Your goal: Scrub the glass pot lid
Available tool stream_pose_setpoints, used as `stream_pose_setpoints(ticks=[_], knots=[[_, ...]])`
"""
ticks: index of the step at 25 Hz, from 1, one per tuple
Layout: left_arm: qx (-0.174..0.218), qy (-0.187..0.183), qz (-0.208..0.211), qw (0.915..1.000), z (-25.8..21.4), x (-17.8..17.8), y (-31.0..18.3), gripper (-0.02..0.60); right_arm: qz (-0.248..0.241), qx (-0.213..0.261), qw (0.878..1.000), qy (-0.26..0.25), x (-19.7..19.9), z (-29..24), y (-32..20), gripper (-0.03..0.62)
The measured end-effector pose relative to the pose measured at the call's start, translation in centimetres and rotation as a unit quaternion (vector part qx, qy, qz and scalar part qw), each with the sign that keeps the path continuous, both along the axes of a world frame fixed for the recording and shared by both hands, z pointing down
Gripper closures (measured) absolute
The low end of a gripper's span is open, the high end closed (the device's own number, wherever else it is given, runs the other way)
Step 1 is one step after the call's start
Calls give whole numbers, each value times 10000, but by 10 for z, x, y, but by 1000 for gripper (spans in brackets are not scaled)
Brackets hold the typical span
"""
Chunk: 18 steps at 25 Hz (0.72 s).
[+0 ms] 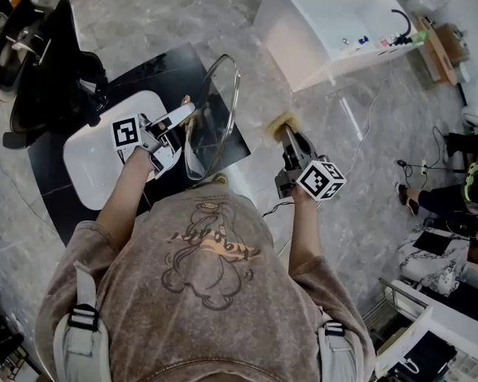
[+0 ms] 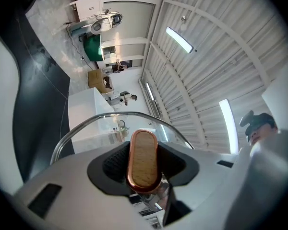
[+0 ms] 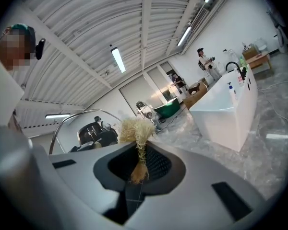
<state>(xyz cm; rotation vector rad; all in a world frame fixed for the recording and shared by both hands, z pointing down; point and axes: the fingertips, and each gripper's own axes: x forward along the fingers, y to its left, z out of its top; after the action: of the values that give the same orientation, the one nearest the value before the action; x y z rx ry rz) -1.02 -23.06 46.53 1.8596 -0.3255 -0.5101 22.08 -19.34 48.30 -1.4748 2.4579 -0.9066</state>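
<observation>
Seen from above, a person's left gripper (image 1: 185,116) holds a glass pot lid (image 1: 217,110) on edge above a black mat (image 1: 155,68). The right gripper (image 1: 290,139) grips a straw-coloured scrubber (image 1: 283,122), near the lid but apart from it.

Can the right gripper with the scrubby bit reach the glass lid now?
Probably yes. The right gripper holds the scrubber just beside the glass lid, which the left gripper holds upright by its wooden handle. Nothing shows in the gap between them.
</observation>
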Motion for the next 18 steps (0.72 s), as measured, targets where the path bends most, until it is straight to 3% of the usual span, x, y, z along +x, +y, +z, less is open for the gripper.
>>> stream_pose_setpoints(ticks=[3,5,7,9,12,13,15,18], knots=[[169,-580,-137,9981,4,-2,-2,400,-18,-14,10000,60,-2,3,1,549],[505,-1343,-155,9895,7,-2,-4,400,-71,-26,9999,129,-5,5,0,549],[1016,-2352,-115,9665,9,-3,-9,400,-101,-29,9998,192,-7,7,0,549],[1374,-3267,-60,9351,12,-5,-12,400,-113,-39,9996,256,-9,10,0,549],[1789,-4261,67,8868,14,-7,-14,400,-141,-84,9994,295,-13,13,0,549],[1891,-4470,110,8742,15,-8,-15,400,-139,-108,9994,289,-13,14,0,549],[2018,-4695,189,8593,17,-8,-17,400,-122,-164,9994,279,-13,18,0,549],[2077,-4821,262,8507,20,-7,-19,400,-124,-203,9993,272,-15,21,1,549]])
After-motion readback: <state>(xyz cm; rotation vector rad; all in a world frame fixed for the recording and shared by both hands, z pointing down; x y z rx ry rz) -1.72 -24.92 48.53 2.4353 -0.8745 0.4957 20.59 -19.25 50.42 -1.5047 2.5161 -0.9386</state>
